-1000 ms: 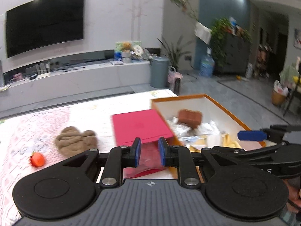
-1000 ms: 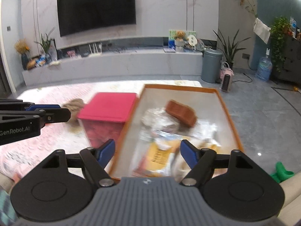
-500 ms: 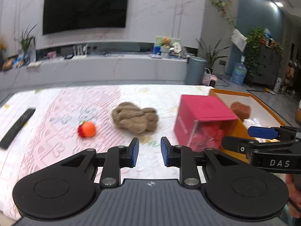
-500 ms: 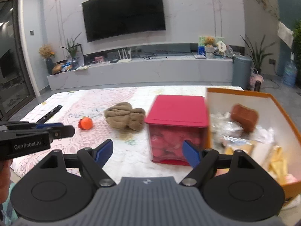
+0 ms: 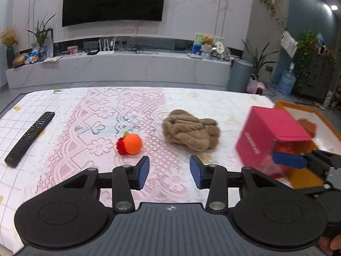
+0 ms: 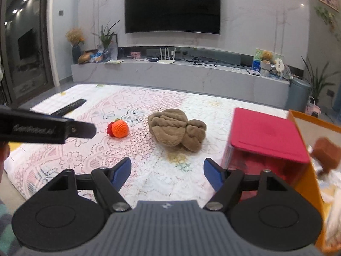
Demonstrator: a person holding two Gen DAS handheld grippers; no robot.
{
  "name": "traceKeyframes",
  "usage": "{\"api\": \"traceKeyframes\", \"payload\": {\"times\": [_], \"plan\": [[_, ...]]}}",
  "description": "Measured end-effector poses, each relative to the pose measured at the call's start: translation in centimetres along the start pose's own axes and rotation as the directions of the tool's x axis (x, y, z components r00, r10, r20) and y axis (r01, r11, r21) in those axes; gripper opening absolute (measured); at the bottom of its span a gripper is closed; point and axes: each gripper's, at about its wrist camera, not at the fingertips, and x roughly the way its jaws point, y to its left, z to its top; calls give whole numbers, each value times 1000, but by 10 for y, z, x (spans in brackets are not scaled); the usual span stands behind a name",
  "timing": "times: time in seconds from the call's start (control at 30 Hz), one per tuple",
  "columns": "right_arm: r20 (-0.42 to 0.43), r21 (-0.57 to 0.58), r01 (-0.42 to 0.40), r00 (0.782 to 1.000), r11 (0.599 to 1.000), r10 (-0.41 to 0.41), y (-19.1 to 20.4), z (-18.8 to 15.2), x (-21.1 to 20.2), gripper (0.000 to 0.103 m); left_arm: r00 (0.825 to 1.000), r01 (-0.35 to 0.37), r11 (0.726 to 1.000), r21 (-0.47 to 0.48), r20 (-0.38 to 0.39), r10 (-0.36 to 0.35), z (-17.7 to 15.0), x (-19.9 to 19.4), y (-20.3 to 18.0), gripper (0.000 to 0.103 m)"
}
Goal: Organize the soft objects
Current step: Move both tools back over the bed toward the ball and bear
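Two hand-held grippers hover over a counter (image 5: 70, 128) covered with a pink and white lace cloth. The left hand-held gripper (image 5: 169, 171) has its blue pads apart with nothing between them, and its jaws are opening; only bare cloth shows in the gap. The right hand-held gripper (image 6: 167, 173) stands wider, its jaws closing a little, and it too holds nothing.

Just beyond the left one's left pad lies a small orange knitted ball (image 5: 131, 143) with a red tuft on its left side. To the right of the ball, a little farther off, a crumpled brown plush cloth (image 5: 190, 132) rests on the lace, apart from the ball and from both pairs of pads. In the right wrist view the same cloth (image 6: 177, 132) lies straight ahead of the open jaws, with the ball (image 6: 119, 129) to its left.

Right of the brown cloth stands a pink box (image 6: 266, 136) with clear walls and red things inside, too blurred to name. An orange-rimmed tray (image 6: 307, 166) sits against the box's right side, holding a brown block (image 6: 327, 156) and pale wrappers. At the far left of the counter a black remote control (image 5: 29, 138) lies on the cloth, well apart from the soft things. Beyond the counter's far edge runs a long grey media shelf (image 5: 119, 68) beneath a wall-mounted television (image 5: 114, 1).
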Motion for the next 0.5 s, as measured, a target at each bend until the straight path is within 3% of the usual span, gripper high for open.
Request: {"api": "traceKeyframes", "payload": {"times": [0.23,0.5], "plan": [[-27,-44,-12,1000,999,11,7,8,53,74,998,-49,998,24,-35,50,11,39,11,50],[-41,-93,-2,999,996,-2,17,19,107,76,993,-118,992,41,-20,118,17,83,19,69]]}}
